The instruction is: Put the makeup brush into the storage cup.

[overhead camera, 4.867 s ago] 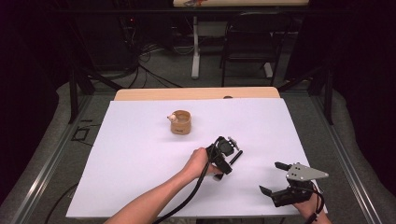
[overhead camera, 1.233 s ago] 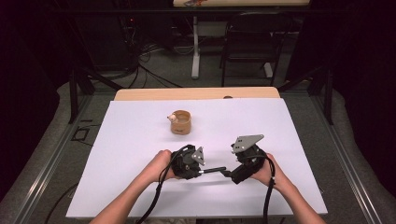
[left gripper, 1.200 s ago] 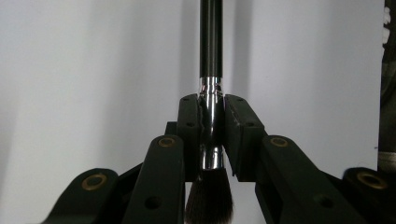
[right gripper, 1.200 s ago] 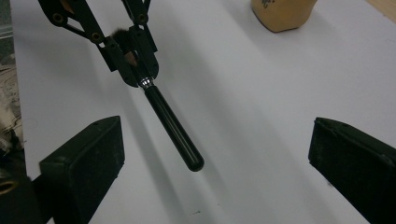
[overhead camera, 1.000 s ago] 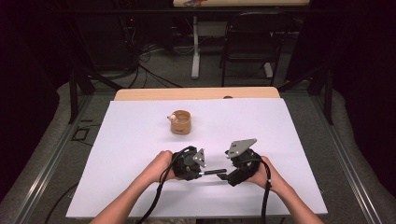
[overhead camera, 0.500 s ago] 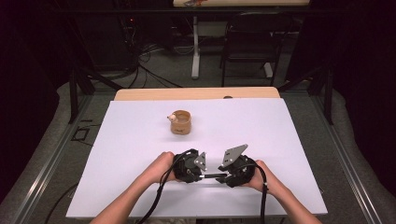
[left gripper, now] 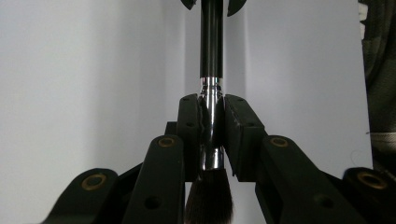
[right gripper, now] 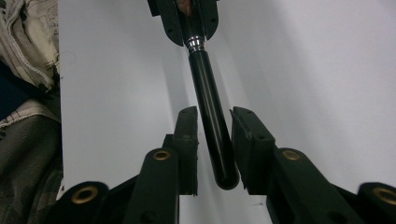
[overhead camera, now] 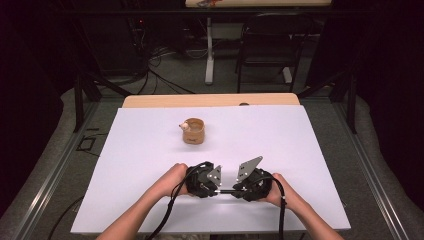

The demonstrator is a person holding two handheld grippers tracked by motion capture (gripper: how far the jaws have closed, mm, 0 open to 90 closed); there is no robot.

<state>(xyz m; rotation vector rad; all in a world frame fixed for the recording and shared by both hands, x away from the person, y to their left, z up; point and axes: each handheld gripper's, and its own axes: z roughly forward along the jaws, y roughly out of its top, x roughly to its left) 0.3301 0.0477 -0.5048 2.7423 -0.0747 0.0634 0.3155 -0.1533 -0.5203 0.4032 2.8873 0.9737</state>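
One makeup brush (left gripper: 211,70), with a glossy black handle, chrome ferrule and dark bristles, is hanging level just above the white bench (overhead camera: 150,150) between two grippers. The left gripper (overhead camera: 214,187) fingers are clamping its ferrule, while the right gripper (overhead camera: 239,189) fingers have just been closing around its handle end, the left pad touching. One tan cup (overhead camera: 193,132) is standing well behind.

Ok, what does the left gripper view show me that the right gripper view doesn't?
Left gripper view: the left gripper shut on the silver ferrule, with dark bristles below the pads. Right gripper view: the right gripper, whose jaws have just been closing, flanks the black handle near its rounded end; whether they press it is unclear. Both: the brush spanning the two grippers over the white table.
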